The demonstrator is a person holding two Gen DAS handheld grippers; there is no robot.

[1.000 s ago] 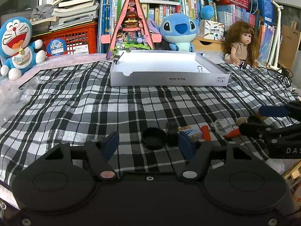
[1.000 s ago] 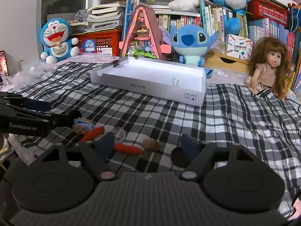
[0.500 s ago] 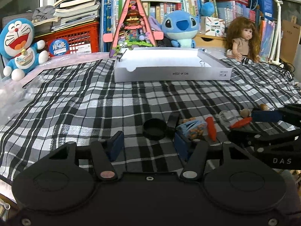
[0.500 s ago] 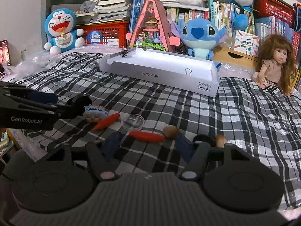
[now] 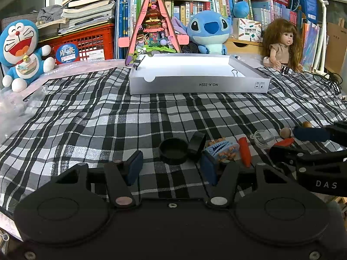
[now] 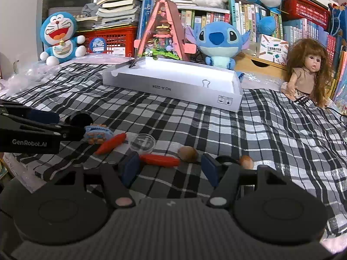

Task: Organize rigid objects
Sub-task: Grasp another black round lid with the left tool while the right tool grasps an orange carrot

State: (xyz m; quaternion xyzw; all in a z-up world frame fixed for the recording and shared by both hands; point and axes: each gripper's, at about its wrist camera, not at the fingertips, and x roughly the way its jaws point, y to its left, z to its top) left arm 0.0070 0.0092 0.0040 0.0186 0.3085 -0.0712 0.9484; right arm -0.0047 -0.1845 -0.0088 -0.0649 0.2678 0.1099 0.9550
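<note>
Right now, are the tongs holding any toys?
Left tongs: open, holding nothing, jaws just been closing.
Right tongs: open, holding nothing.

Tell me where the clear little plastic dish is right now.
In the right wrist view the clear dish sits on the plaid cloth left of centre, between two red chili-shaped pieces and just ahead of the right gripper.

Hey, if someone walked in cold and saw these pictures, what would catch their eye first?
Probably the plush toys along the back: a grinning blue cat at left, a blue alien in the middle, a doll at right. In front sits an open white box on the checked cloth.
</note>
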